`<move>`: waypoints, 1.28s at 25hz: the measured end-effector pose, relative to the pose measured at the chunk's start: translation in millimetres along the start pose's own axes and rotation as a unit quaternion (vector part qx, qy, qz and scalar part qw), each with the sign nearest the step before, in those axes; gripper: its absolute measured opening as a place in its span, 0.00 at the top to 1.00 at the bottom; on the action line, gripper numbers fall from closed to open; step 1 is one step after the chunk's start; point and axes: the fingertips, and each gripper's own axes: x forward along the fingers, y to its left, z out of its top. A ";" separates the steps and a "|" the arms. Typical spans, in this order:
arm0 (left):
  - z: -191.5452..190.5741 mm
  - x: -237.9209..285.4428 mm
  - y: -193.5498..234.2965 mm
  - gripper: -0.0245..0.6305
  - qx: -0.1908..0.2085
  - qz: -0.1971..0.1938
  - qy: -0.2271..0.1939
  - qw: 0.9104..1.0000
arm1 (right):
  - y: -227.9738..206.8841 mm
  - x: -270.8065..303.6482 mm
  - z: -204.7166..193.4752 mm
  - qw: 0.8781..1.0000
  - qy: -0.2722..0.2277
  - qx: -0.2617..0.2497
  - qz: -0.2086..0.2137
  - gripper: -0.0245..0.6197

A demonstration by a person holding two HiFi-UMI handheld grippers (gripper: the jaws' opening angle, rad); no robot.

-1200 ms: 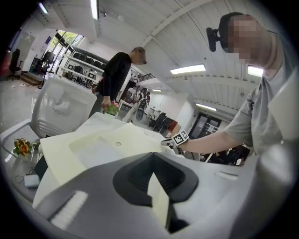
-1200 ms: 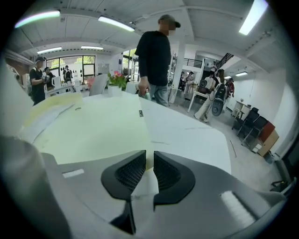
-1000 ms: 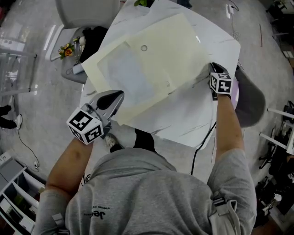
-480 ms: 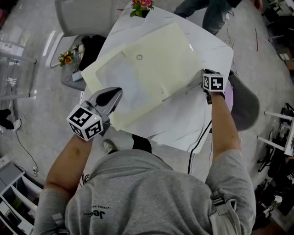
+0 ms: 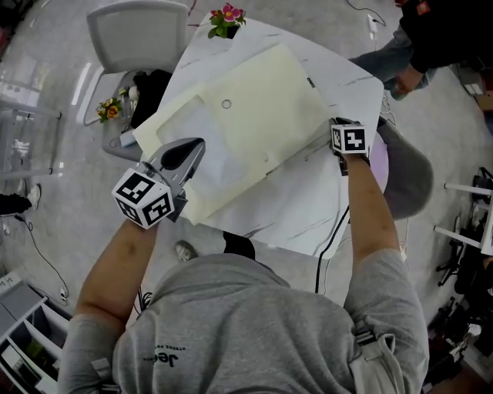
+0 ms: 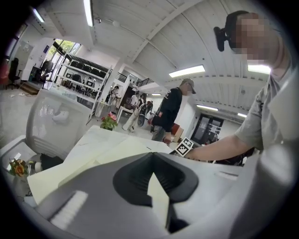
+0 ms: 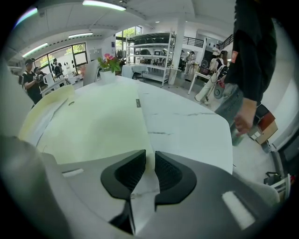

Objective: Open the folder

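Cream folder (image 5: 262,100) lies on white worktop (image 5: 343,77), near-left corner overhanging worktop edge. Our left tool (image 5: 196,150), clamped on that corner, rose slightly in last 1 s. Right tool (image 7: 149,163) pinches folder's right edge. We judge opening just begun.

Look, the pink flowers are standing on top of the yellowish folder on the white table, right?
Not quite. The pink flowers are not on the folder. They stand at the far corner of the white table, past the folder's edge and apart from it. The head view shows this. The folder is yellowish and it does lie on the white table.
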 end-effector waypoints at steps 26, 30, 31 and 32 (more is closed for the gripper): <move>-2.1 6.9 -1.1 0.89 0.002 0.000 0.003 1.000 | -0.6 0.3 0.0 1.000 0.005 0.009 -0.001 0.89; -2.0 7.2 -1.2 0.89 0.003 -0.001 0.003 1.000 | -0.7 0.2 -0.1 1.000 0.006 0.009 -0.001 0.89; -1.9 7.3 -1.2 0.89 0.003 -0.001 0.003 1.000 | -1.0 -0.2 -0.2 1.000 0.006 0.010 -0.001 0.89; -1.9 7.2 -1.2 0.89 0.003 -0.001 0.004 1.000 | -1.2 -0.5 -0.3 1.000 0.006 0.011 -0.001 0.89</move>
